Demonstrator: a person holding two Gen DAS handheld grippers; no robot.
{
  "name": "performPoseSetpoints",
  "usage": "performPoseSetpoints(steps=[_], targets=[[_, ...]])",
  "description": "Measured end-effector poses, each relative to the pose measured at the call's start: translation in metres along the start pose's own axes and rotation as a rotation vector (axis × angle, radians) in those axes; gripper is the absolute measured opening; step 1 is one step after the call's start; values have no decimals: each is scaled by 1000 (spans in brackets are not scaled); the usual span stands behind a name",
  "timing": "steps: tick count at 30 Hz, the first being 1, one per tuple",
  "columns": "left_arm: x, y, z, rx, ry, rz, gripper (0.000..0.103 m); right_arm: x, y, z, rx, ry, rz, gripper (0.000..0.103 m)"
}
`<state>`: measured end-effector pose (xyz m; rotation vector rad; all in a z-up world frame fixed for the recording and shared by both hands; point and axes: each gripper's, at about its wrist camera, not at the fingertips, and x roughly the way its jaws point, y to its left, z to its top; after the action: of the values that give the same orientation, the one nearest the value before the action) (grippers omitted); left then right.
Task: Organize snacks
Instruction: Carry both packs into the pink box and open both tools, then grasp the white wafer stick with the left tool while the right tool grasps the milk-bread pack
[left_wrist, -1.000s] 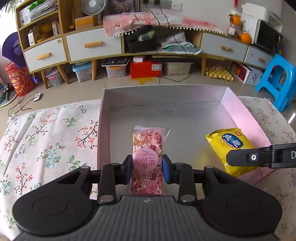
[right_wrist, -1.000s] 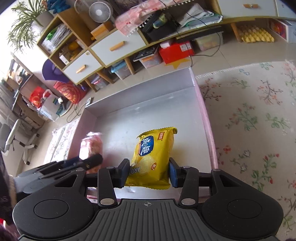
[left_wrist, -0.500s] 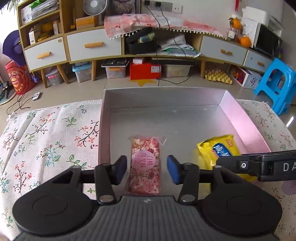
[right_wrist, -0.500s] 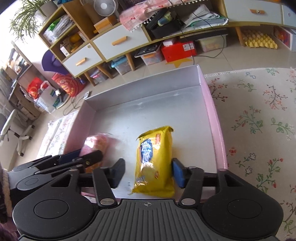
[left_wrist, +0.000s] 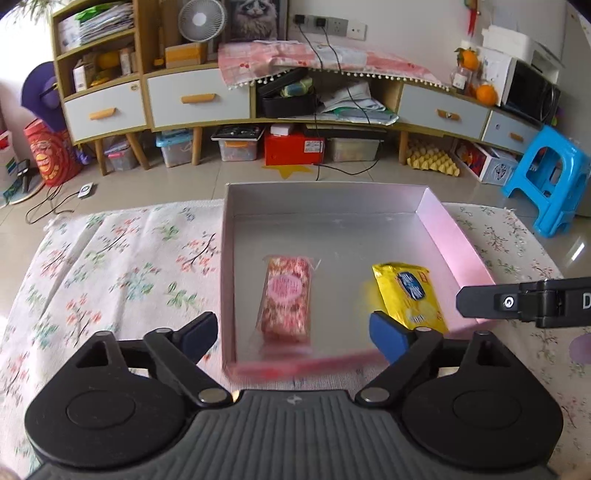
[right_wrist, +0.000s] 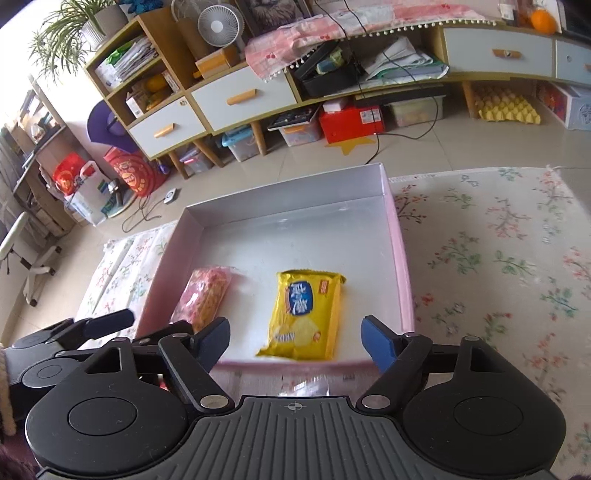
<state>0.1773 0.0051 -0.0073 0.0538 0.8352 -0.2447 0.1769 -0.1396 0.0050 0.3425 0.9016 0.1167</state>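
A pink snack bar packet (left_wrist: 286, 297) lies flat on the silver floor of a shallow pink-walled box (left_wrist: 454, 236), near its front left. A yellow biscuit packet (left_wrist: 410, 295) lies to its right. My left gripper (left_wrist: 295, 334) hangs above the box's front wall, its jaws opening wide, nothing pressed between them. In the right wrist view the yellow packet (right_wrist: 304, 314) and the pink packet (right_wrist: 205, 293) rest in the box (right_wrist: 400, 258). My right gripper (right_wrist: 295, 341) is over the front wall, jaws opening, clear of the yellow packet. The left gripper's fingers (right_wrist: 107, 321) show at lower left.
The box sits on a floral cloth (left_wrist: 110, 266) over the table (right_wrist: 498, 258). Beyond the table's far edge are the tiled floor, a low cabinet with drawers (left_wrist: 195, 99), storage boxes and a blue stool (left_wrist: 550, 181). The right gripper's finger (left_wrist: 517, 302) juts in at the right.
Both grippers let go of their packets, spread their jaws and drew back and up. The pink packet and the yellow packet now lie flat in the box.
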Motion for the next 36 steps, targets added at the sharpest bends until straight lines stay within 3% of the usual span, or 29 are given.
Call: performPoseSetpoints(steps=[15, 22, 28, 36], targets=[[-57, -4, -46, -62, 74, 58, 102, -57, 20, -50, -80, 32, -88, 87], [-54, 2, -65, -92, 97, 36, 101, -58, 13, -77, -128, 22, -103, 90], [-37, 11, -66, -173, 136, -12, 88, -54, 0, -82, -126, 24, -137, 90], [-18, 19, -72, -320, 197, -114, 59, -41, -9, -77, -49, 34, -98, 85]])
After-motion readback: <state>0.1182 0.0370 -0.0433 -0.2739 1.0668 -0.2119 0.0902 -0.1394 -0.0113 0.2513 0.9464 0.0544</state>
